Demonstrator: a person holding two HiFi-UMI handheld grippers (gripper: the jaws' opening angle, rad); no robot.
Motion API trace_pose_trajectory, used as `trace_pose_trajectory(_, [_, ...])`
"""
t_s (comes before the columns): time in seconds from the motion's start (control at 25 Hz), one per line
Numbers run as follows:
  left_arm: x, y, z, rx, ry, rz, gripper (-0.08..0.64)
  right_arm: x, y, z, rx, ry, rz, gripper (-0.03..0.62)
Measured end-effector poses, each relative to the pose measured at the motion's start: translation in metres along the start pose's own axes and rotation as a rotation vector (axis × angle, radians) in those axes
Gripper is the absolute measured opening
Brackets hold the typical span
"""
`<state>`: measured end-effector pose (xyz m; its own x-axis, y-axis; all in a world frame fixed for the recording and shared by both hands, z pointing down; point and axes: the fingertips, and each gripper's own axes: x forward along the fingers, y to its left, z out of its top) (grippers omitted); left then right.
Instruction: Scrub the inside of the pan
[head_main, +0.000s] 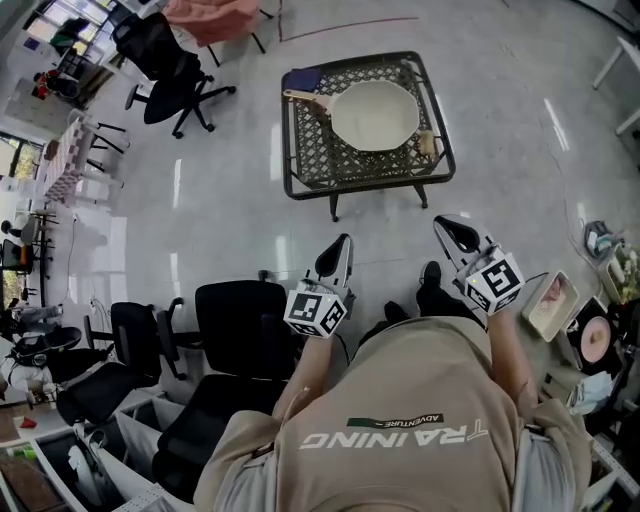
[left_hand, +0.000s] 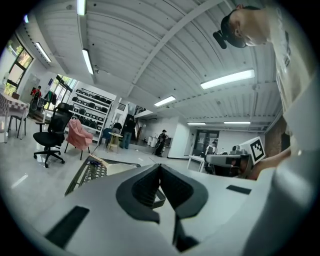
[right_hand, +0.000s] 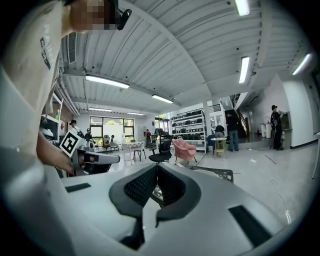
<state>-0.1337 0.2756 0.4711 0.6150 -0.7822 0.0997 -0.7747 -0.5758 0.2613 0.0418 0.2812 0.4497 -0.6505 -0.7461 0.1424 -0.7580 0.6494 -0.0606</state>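
Note:
A cream-white pan (head_main: 375, 113) with a pale handle (head_main: 300, 98) lies on a low black mesh table (head_main: 305, 160) ahead of me. A small tan scrubber (head_main: 430, 143) rests at the table's right edge beside the pan, and a dark blue cloth (head_main: 300, 77) lies at the table's back left corner. Both grippers hang in the air well short of the table, in front of my chest. The left gripper (head_main: 340, 245) is shut and holds nothing. The right gripper (head_main: 452, 228) is also shut and empty. In the left gripper view, the table (left_hand: 90, 172) shows low at the left beyond the left gripper (left_hand: 160, 167). In the right gripper view, the table (right_hand: 220, 173) shows past the right gripper (right_hand: 156, 167).
Shiny grey floor lies between me and the table. A black office chair (head_main: 170, 75) stands at the back left, and more black chairs (head_main: 235, 320) stand close on my left. Trays and dishes (head_main: 555, 300) sit on the floor at the right. People stand far off in the room.

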Motion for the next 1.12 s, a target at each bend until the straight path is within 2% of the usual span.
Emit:
trace_pose_trajectory(0.16, [0.014,0.007,-0.008,-0.007,0.015,0.036,0.018,0.014,-0.02,-0.011,-0.008,0.009,0.011,0.017])
trace_pose_trajectory(0.36, [0.05,0.017,0.017,0.052,-0.007,0.065,0.018,0.045,-0.065,0.001,0.0,-0.047,0.023,0.017])
trace_pose_trajectory(0.52, [0.075,0.027,0.032,0.057,-0.014,0.106,0.018,0.07,-0.095,0.014,-0.002,-0.062,0.067,0.017])
trace_pose_trajectory(0.76, [0.123,0.031,0.043,0.026,-0.03,0.154,0.018,0.088,-0.143,0.021,0.002,-0.079,0.125,0.017])
trace_pose_trajectory(0.96, [0.156,0.037,0.033,-0.028,0.003,0.196,0.018,0.104,-0.161,0.013,-0.151,-0.036,0.182,0.017])
trace_pose_trajectory(1.12, [0.178,0.042,0.038,-0.022,-0.005,0.225,0.018,0.114,-0.18,0.014,-0.078,-0.055,0.218,0.017])
